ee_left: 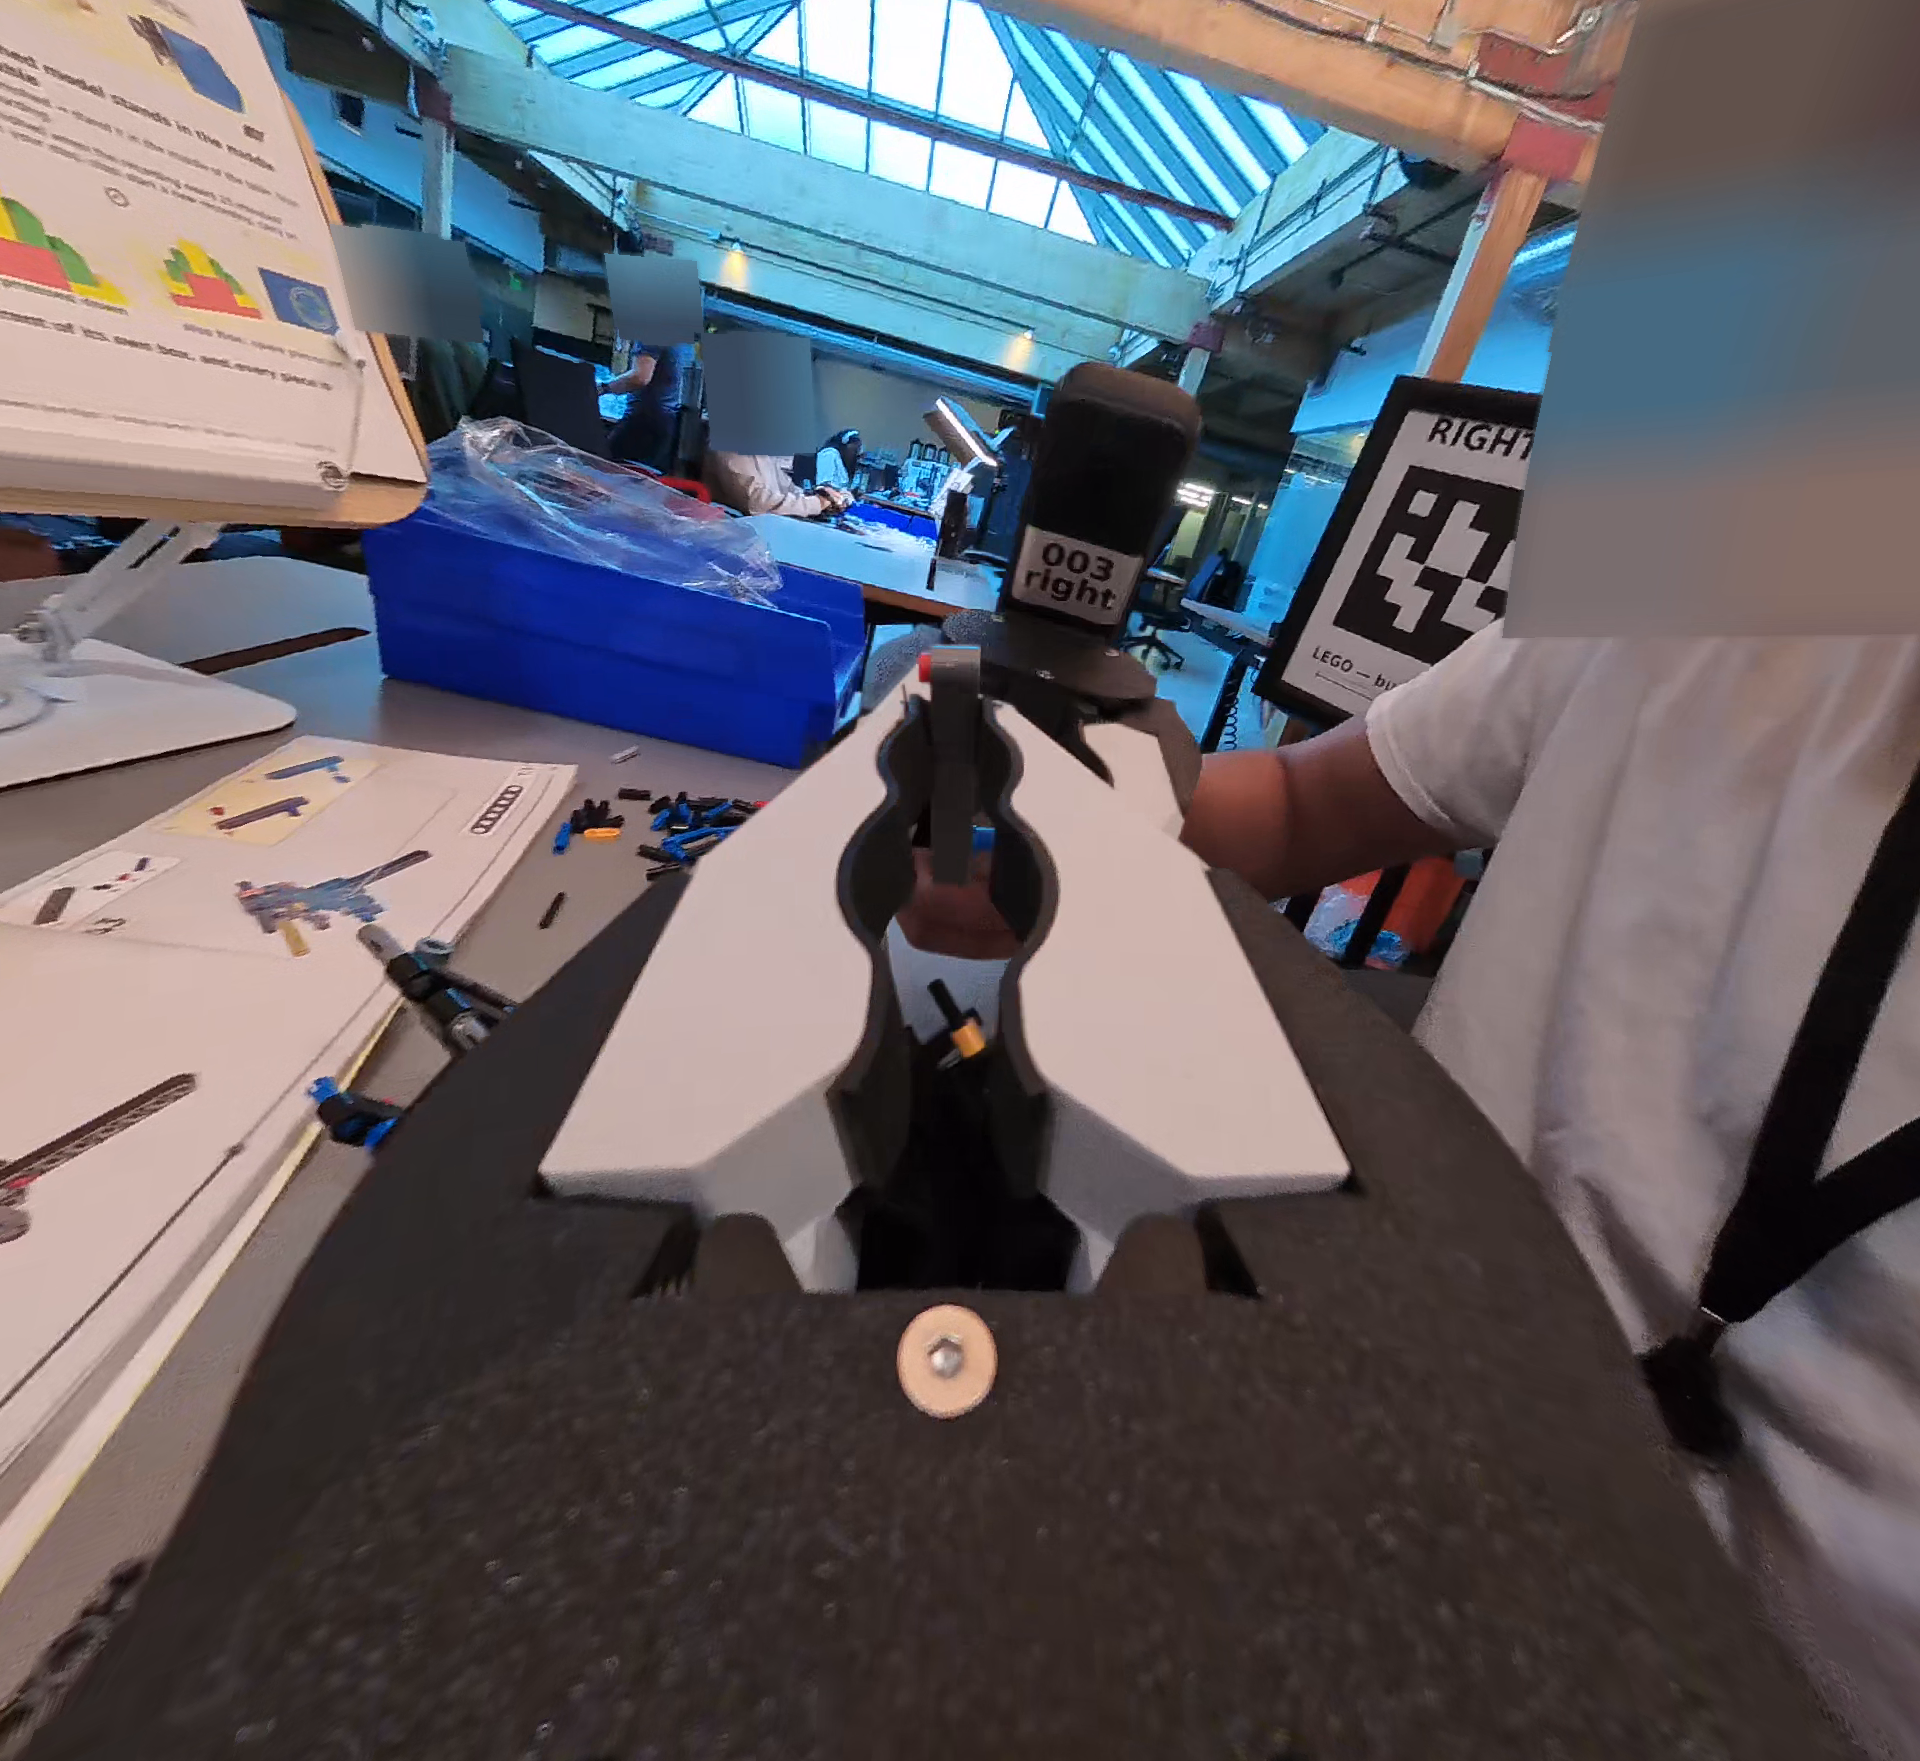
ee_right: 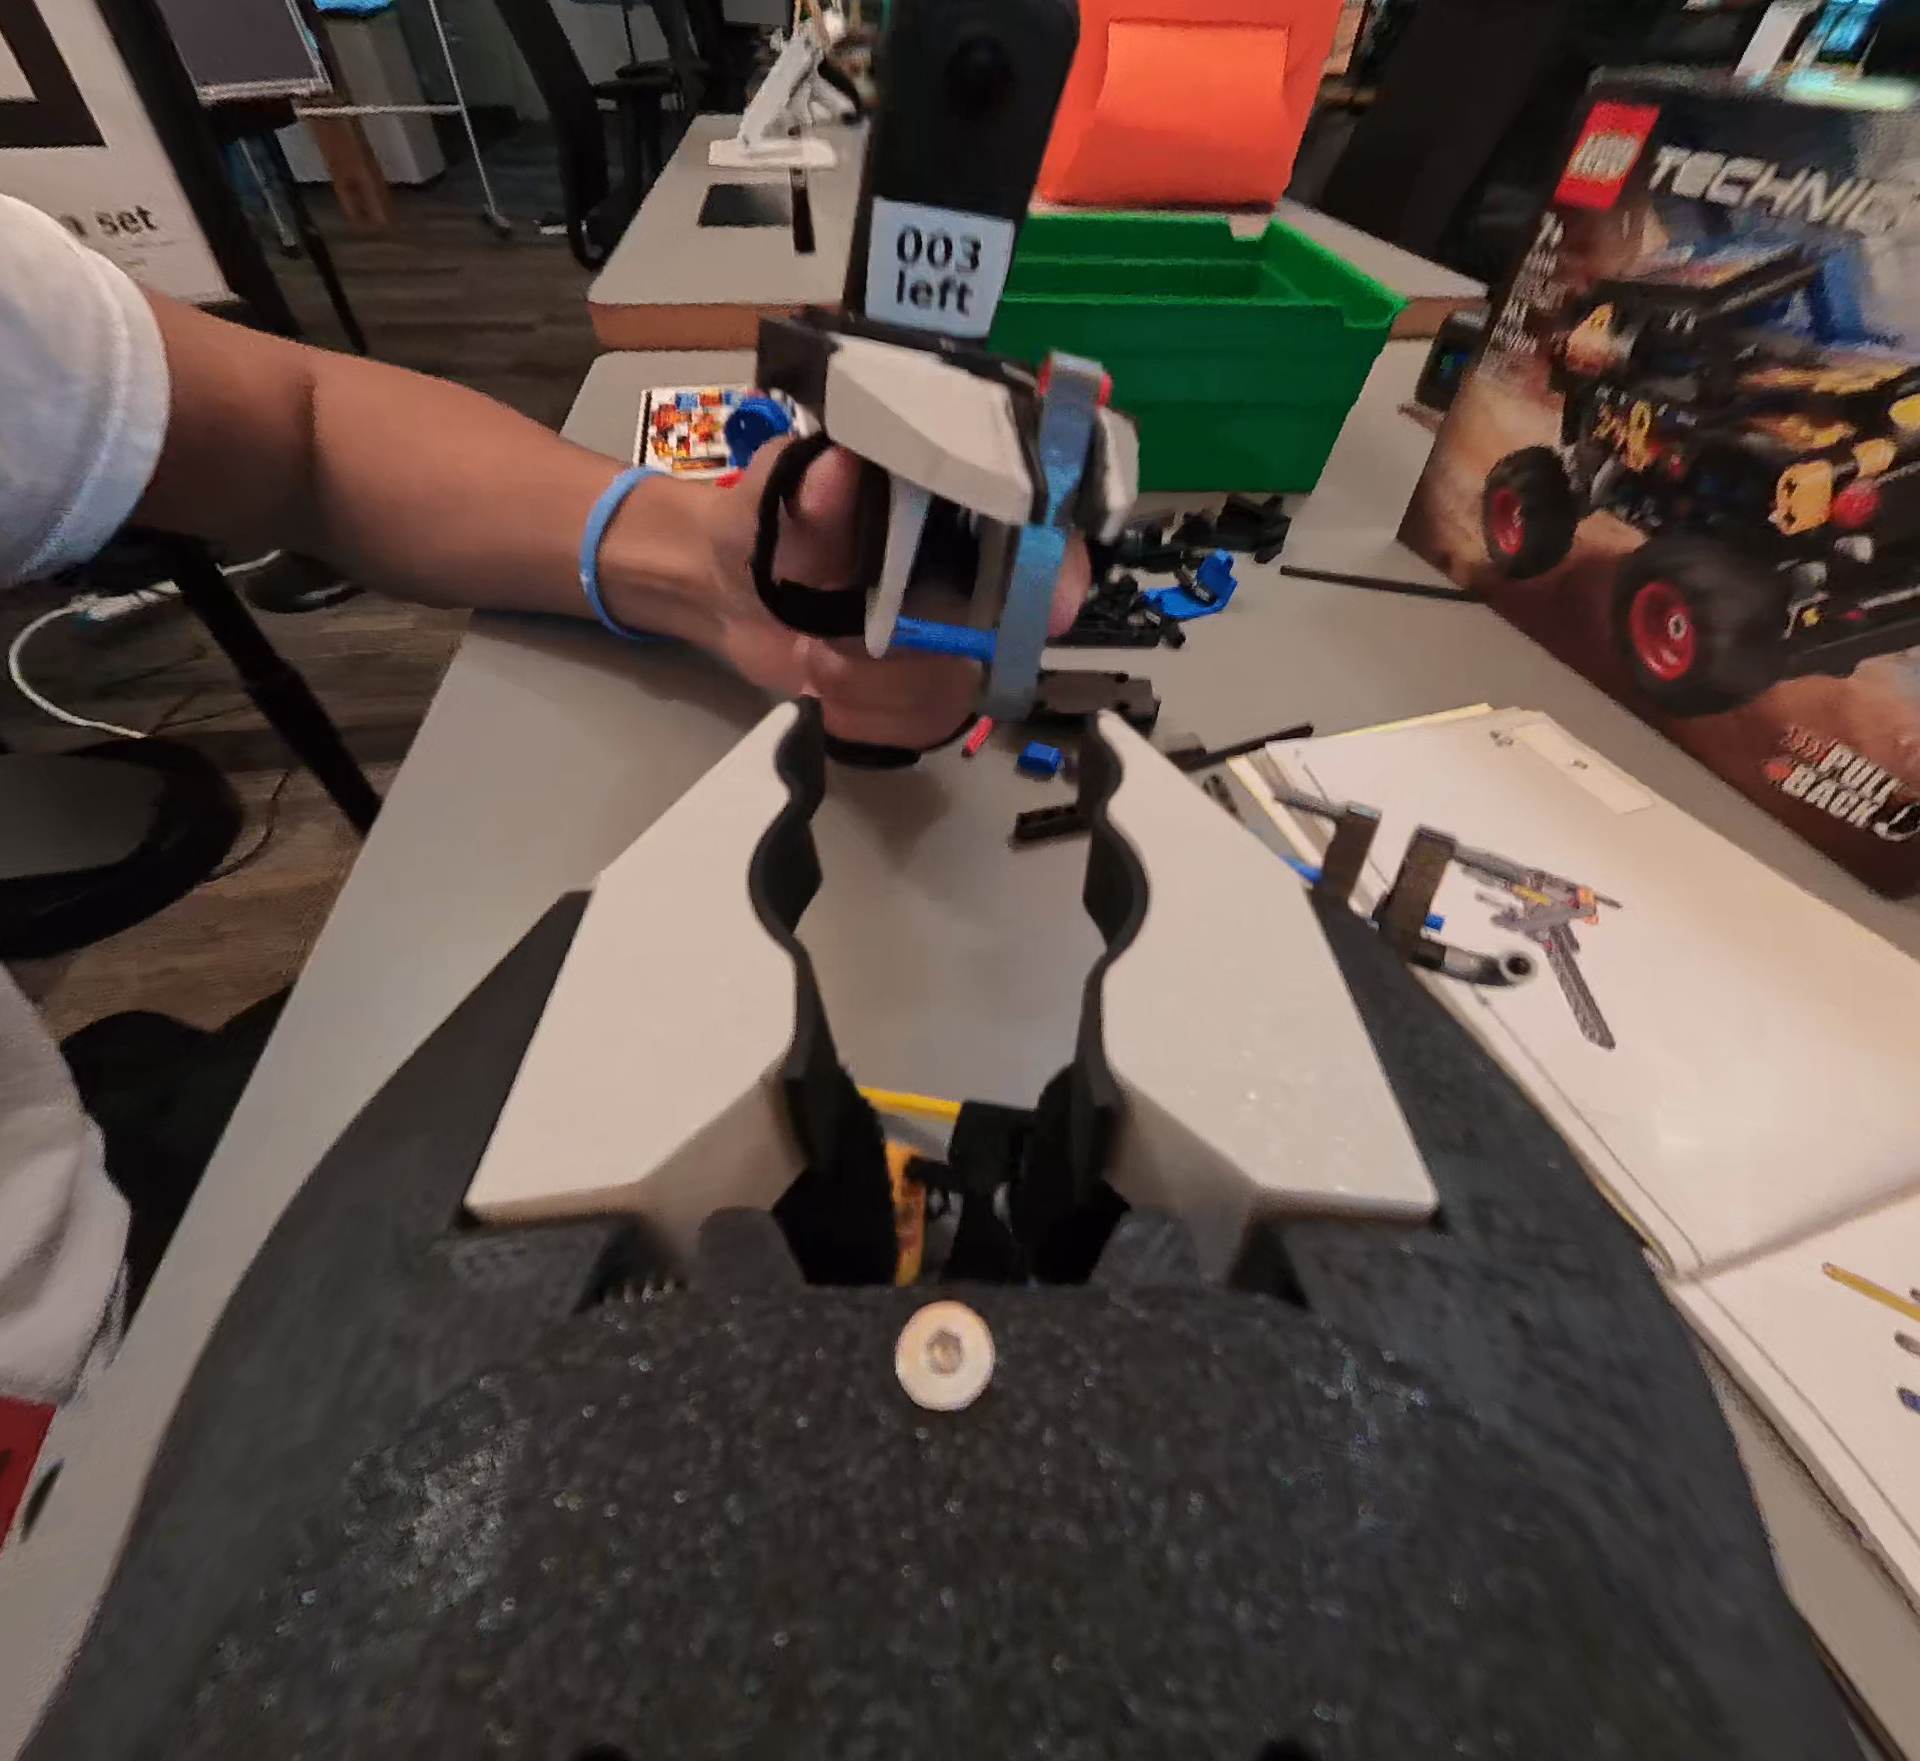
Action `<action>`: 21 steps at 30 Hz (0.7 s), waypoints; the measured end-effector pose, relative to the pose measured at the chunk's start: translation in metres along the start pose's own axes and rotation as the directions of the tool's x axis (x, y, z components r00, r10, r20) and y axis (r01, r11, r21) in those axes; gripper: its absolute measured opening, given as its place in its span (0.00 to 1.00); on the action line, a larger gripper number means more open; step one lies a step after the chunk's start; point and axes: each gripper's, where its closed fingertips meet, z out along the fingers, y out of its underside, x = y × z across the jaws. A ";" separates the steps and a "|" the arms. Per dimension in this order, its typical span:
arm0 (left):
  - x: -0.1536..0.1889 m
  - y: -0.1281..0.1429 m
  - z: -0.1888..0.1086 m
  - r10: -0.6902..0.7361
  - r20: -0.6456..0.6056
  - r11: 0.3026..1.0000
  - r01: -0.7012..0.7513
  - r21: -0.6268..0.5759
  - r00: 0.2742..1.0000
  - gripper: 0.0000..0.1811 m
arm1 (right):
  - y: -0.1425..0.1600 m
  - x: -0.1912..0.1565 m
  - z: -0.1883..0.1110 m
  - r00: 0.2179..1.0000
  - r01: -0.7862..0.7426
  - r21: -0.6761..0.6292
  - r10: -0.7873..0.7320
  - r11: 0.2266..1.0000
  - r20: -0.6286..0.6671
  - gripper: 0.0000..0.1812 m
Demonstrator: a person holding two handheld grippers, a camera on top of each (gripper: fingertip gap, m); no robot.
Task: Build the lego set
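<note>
In the left wrist view my left gripper [ee_left: 951, 724] is shut on a grey Lego beam [ee_left: 951, 776] and holds it upright above the table. The beam has a red pin at its top and a blue pin low on its side. The right wrist view shows the same beam [ee_right: 1029, 568] from the front in the left gripper [ee_right: 1049, 464], with a blue axle [ee_right: 940, 636] sticking out sideways. My right gripper [ee_right: 956, 735] is open and empty, a short way in front of the beam and below it. Its black camera [ee_left: 1101, 485] faces the left gripper.
Loose black and blue pieces [ee_left: 675, 823] lie on the grey table [ee_right: 499, 828]. An open instruction booklet [ee_right: 1558, 984] carries a small grey and black subassembly [ee_right: 1413, 890]. A blue bin [ee_left: 613, 641], a green bin [ee_right: 1195, 329] and the Lego box [ee_right: 1683, 464] stand around. A person's arms reach in. Some 5 cm of space lies between my two pairs of fingers.
</note>
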 end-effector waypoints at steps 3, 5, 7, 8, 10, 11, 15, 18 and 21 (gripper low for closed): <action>0.003 0.003 0.002 -0.003 -0.016 1.000 0.003 -0.004 1.000 0.03 | -0.014 -0.004 -0.003 1.000 -0.023 0.049 0.023 0.999 0.007 0.19; 0.004 0.006 0.002 -0.004 -0.019 1.000 0.004 -0.019 1.000 0.03 | -0.009 -0.002 -0.006 1.000 -0.017 0.014 0.017 1.000 0.006 0.13; 0.004 0.012 0.003 0.041 -0.013 0.997 -0.042 -0.063 0.999 0.04 | -0.004 -0.002 -0.010 1.000 0.009 -0.017 -0.009 1.000 0.020 0.13; 0.003 0.015 0.003 0.058 -0.014 0.994 -0.059 -0.086 0.998 0.03 | -0.001 -0.002 -0.012 0.999 0.014 -0.039 -0.013 0.999 0.034 0.13; 0.003 0.019 0.002 0.065 -0.024 0.991 -0.067 -0.113 0.998 0.04 | 0.001 -0.001 -0.015 0.999 0.022 -0.054 -0.019 0.998 0.047 0.13; 0.003 0.021 0.001 0.067 -0.032 0.989 -0.071 -0.129 0.997 0.04 | 0.001 -0.001 -0.017 0.999 0.023 -0.053 -0.020 0.998 0.050 0.13; 0.001 0.032 -0.002 0.112 -0.047 0.971 -0.120 -0.208 0.993 0.04 | 0.004 0.000 -0.022 0.998 0.055 -0.082 -0.052 0.995 0.042 0.13; 0.000 0.038 -0.003 0.130 -0.045 0.960 -0.137 -0.242 0.990 0.04 | 0.008 0.002 -0.025 0.998 0.046 -0.116 -0.041 0.992 0.045 0.13; -0.004 0.049 -0.006 0.153 -0.046 0.935 -0.160 -0.316 0.987 0.03 | 0.011 0.003 -0.027 0.998 0.050 -0.136 -0.044 0.990 0.047 0.13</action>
